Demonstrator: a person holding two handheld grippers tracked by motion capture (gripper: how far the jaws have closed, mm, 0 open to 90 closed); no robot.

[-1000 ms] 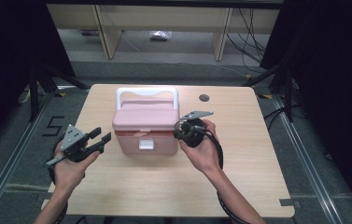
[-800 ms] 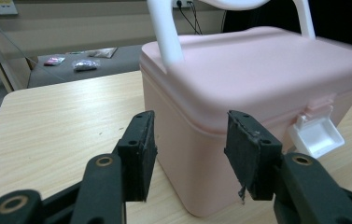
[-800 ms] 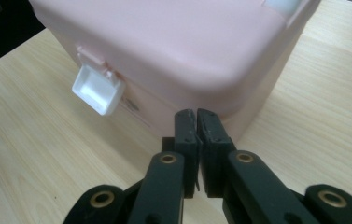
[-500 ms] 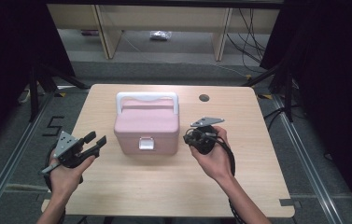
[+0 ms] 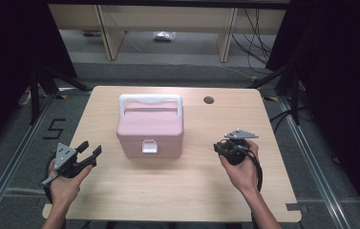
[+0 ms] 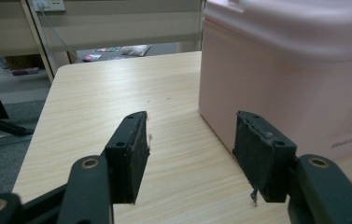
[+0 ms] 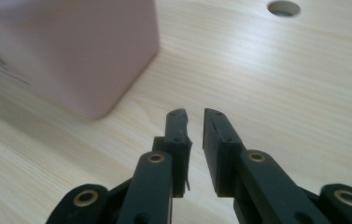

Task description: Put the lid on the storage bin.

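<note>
We have a pink lidded box [image 5: 150, 129], a small cooler-type case of hard plastic, standing at the middle of the wooden table [image 5: 177, 191], its white carry handle [image 5: 150, 99] folded back and its front latch [image 5: 149, 146] facing us. It looks rigid, smooth, likely slippery and fairly light. We judge the handle or latch tab the best holds. Our left gripper [image 5: 91, 149] is spread wide and empty; our right gripper [image 5: 217, 146], jaws just parting, holds nothing.
</note>
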